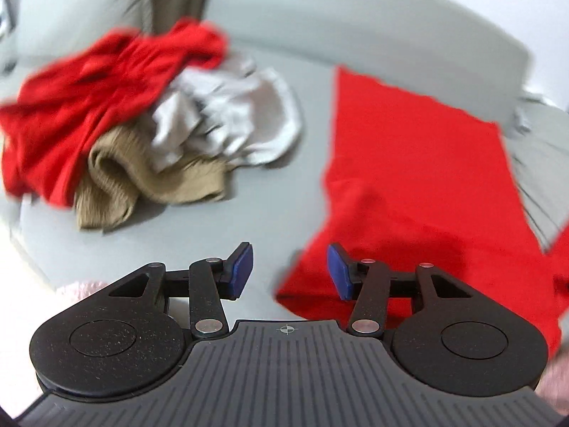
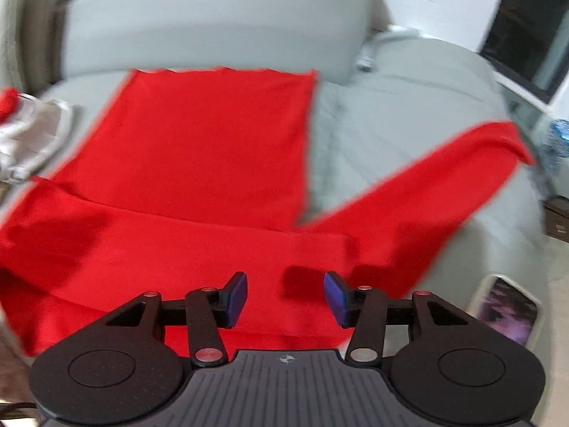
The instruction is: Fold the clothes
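Evidently the red shirt (image 2: 199, 149) is lying spread on the grey bed (image 2: 409, 106), one sleeve folded across its near end, the other sleeve (image 2: 426, 192) still stretching out to the side. That sleeve probably needs folding inward next. Both the right gripper (image 2: 284, 293) and left gripper (image 1: 290, 270) are hovering with jaws parted, holding nothing, a crumpled pile of clothes (image 1: 142, 124) waiting beside.

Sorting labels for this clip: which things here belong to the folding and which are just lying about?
Folding: spread red garment, red, white and tan clothes in the pile, both open grippers.

Lying about: phone, water bottle.
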